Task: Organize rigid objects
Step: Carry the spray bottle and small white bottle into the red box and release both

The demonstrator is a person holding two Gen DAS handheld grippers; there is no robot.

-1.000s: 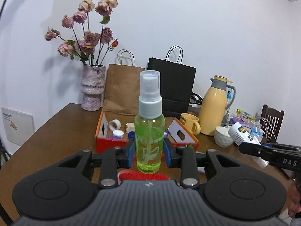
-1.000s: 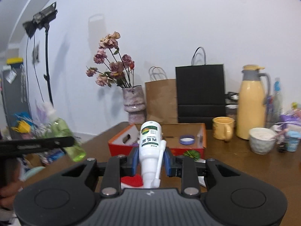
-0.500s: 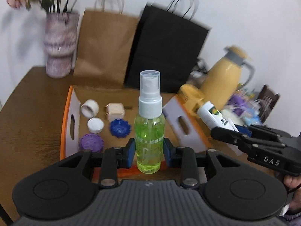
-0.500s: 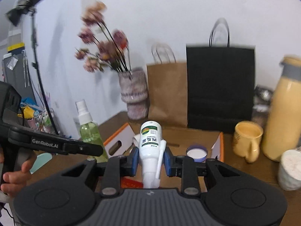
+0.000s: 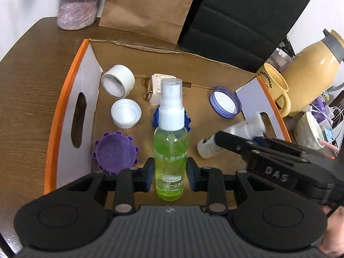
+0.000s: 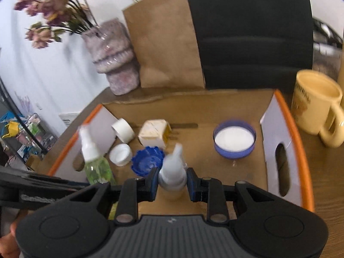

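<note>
My left gripper [image 5: 169,176] is shut on an upright green spray bottle [image 5: 169,150] and hangs over the near part of an orange-rimmed cardboard box [image 5: 56,116]. To its right, my right gripper [image 6: 172,182] is shut on a white pump bottle [image 6: 172,172] with its nozzle pointing away, also above the box floor. In the left wrist view the white bottle [image 5: 209,148] pokes out from the right gripper's fingers. Several loose caps lie in the box: two white caps [image 5: 125,112], a purple one [image 5: 115,152], a blue one [image 6: 146,163] and a blue-rimmed lid [image 5: 224,102].
A small cream block [image 5: 154,88] lies at the box's back. Behind the box stand a stone-look vase [image 5: 75,6], a brown paper bag [image 5: 150,6] and a black bag [image 5: 236,21]. A yellow mug [image 5: 273,86], yellow jug [image 5: 311,68] and white bowl [image 5: 307,129] crowd the right.
Both grippers have travelled forward and tipped downward, from facing the wall to hanging over the box. Each keeps its bottle; the right gripper has drawn close beside the left.
</note>
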